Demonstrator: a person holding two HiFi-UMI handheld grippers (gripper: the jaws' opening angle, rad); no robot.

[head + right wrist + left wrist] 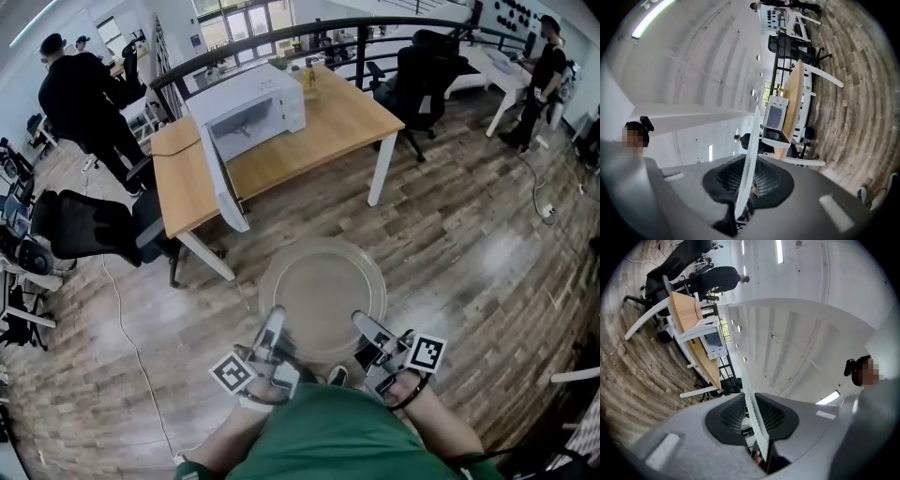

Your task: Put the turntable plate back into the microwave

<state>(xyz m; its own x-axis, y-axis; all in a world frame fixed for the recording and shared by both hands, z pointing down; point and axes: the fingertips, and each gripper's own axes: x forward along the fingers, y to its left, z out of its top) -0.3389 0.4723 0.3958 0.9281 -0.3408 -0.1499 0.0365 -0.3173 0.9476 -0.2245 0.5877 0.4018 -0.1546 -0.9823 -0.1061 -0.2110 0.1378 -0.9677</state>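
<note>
Across the room the microwave (251, 111) stood open. For balance, the left hand-held gripper (274, 321) and right hand-held gripper (362, 324) both pinched the turntable plate (323, 281) by its rim.

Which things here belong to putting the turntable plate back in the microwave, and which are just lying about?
For the job: turntable plate, gripped at its near rim by the left claw and right claw; microwave, its door open, on the wooden table.
Lying about: black office chair, floor cable, person standing at left.
</note>
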